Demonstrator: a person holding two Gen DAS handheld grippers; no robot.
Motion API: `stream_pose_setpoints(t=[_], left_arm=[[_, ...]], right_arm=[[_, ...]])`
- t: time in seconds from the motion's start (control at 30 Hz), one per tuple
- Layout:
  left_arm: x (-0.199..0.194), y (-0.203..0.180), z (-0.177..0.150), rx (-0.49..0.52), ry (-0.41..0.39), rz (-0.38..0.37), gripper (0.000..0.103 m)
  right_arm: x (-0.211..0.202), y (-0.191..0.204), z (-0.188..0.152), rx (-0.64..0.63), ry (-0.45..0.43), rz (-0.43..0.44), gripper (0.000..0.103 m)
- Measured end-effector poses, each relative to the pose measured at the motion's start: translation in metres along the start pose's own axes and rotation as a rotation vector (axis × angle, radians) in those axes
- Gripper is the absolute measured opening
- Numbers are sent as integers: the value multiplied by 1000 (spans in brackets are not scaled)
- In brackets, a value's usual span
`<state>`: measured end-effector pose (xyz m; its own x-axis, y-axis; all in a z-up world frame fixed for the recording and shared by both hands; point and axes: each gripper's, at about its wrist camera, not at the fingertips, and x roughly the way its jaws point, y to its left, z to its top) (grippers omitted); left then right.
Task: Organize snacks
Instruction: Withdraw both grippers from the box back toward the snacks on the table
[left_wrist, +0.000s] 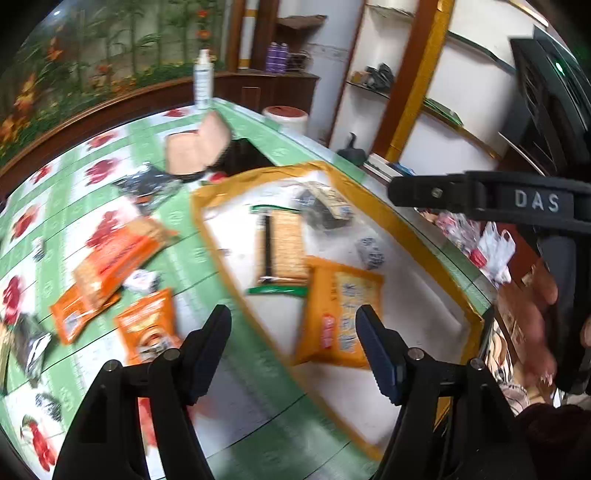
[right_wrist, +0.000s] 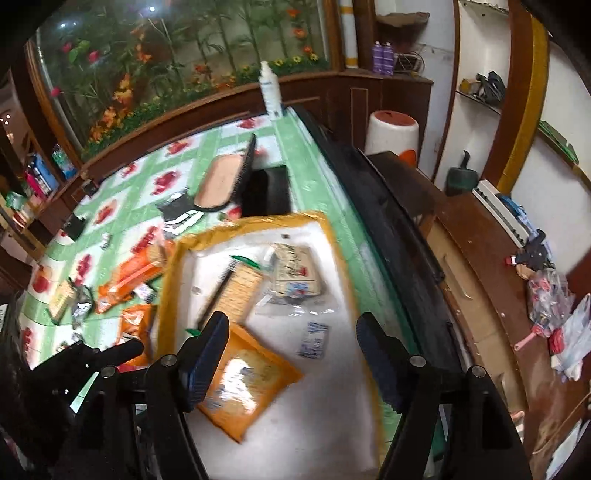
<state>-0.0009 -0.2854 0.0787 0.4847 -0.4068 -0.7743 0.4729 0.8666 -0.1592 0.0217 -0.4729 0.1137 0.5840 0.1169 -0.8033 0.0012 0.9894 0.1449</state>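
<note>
Several snack packets already lie on the tray (right_wrist: 369, 314), our landmark: an orange packet (right_wrist: 243, 387) at its near end, a cracker sleeve (right_wrist: 236, 291) mid-tray, a pale pack (right_wrist: 295, 273) beyond. More orange packets (left_wrist: 110, 258) wait on the bench (left_wrist: 207, 254) left of the tray. We judge them light, crinkly and crushable, best pinched at a sealed edge. Our left gripper (left_wrist: 293, 325) and right gripper (right_wrist: 291, 332) both hover wide open, empty. Open room lies at the tray's near right; its raised rim could snag.

Motion blur smears the print on your orange packet (left_wrist: 341, 314), so you can't read it. Your left gripper's fingers (right_wrist: 207, 354) cover that packet's near corner. The orange packets (left_wrist: 107, 258) beside the tray (left_wrist: 417, 240) overlap, edges hidden.
</note>
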Motion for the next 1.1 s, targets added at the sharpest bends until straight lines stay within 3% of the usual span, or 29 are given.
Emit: stream_pose_setpoints(t=[0.3, 0.7, 0.93, 1.1], left_arm=[[-34, 60, -19, -111, -24, 75, 70], [-96, 177, -61, -292, -36, 238, 74], [-105, 279, -69, -360, 60, 387, 79], [-78, 311, -60, -272, 147, 448, 82]], right_arm=[[2, 40, -4, 25, 14, 120, 76], [14, 142, -16, -180, 84, 197, 76], [27, 178, -35, -215, 135, 217, 76], [28, 176, -49, -188, 151, 190, 76]])
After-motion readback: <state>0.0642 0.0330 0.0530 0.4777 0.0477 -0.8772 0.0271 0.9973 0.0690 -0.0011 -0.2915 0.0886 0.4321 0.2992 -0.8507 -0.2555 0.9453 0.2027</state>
